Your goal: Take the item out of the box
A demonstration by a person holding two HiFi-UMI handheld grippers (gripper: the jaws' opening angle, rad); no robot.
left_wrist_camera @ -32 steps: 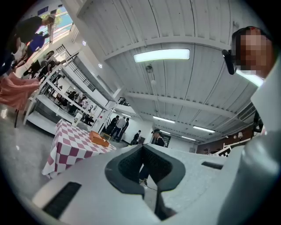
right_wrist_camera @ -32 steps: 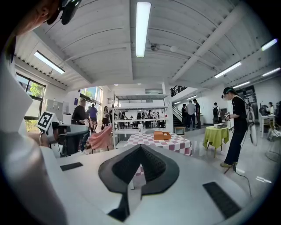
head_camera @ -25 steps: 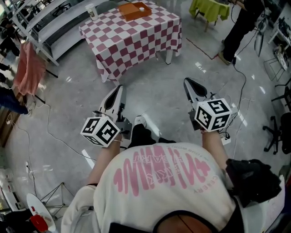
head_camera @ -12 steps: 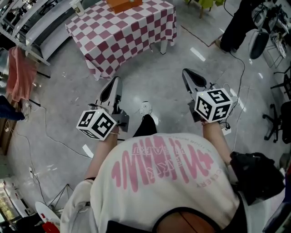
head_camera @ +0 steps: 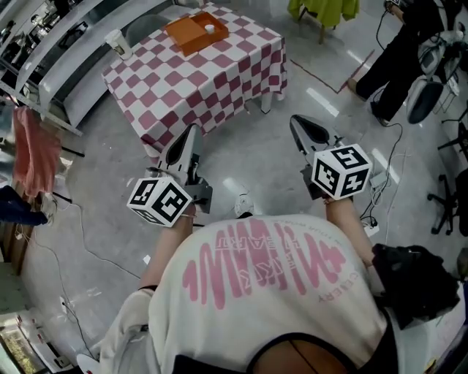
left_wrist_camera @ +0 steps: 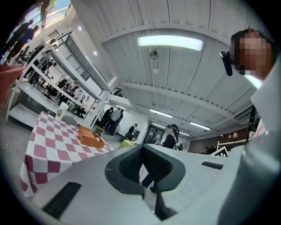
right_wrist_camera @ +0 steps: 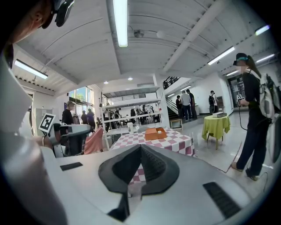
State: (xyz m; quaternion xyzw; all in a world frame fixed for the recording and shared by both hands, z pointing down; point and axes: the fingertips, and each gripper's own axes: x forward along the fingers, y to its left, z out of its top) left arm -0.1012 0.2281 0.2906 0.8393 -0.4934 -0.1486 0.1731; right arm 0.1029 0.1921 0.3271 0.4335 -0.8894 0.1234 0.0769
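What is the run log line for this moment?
left gripper: shut, empty | right gripper: shut, empty | box: on checkered table, unreached | item: white, inside box

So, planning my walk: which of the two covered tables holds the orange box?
The checkered table, orange box on top; the other table wears plain green cloth.

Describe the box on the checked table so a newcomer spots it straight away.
Look for the red-and-white checked table on the glossy grey floor. Toward its far edge lies a shallow, open orange box with a small white item inside. Its only neighbour on the tabletop is a tall pale cup at a corner; the box is flat and orange.
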